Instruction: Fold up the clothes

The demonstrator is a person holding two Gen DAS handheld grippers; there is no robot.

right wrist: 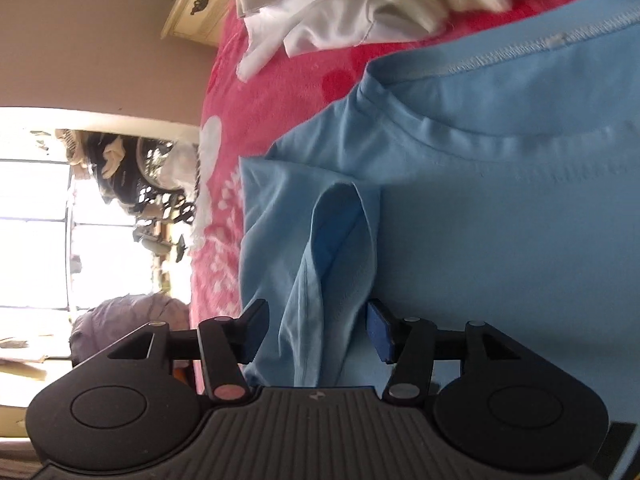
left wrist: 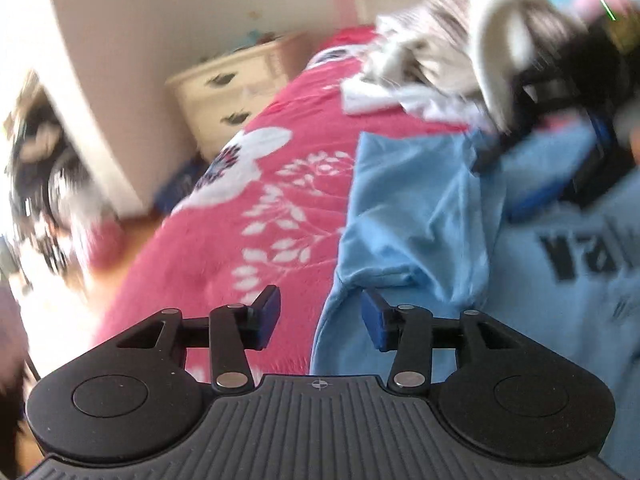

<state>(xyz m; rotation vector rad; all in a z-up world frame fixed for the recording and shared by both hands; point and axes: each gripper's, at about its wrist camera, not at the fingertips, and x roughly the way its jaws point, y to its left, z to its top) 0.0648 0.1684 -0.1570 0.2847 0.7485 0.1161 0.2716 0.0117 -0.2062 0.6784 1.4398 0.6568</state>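
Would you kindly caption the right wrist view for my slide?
Right gripper, jaws open around a raised fold of the light blue T-shirt on the pink floral blanket.

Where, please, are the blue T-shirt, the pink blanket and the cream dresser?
blue T-shirt (right wrist: 500, 220): right wrist view, flat body fabric.
pink blanket (left wrist: 224, 256): left wrist view, bare patch beside leaf print.
cream dresser (left wrist: 228, 88): left wrist view, drawer front.

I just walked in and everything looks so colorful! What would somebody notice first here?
Probably the light blue T-shirt, spread over the bright pink blanket with white flowers that covers the bed. The right gripper is open, with a fold of the shirt between its fingers, and the left gripper is open at the shirt's edge. Behind the shirt lies a pile of white and grey clothes, and a cream dresser stands by the wall.
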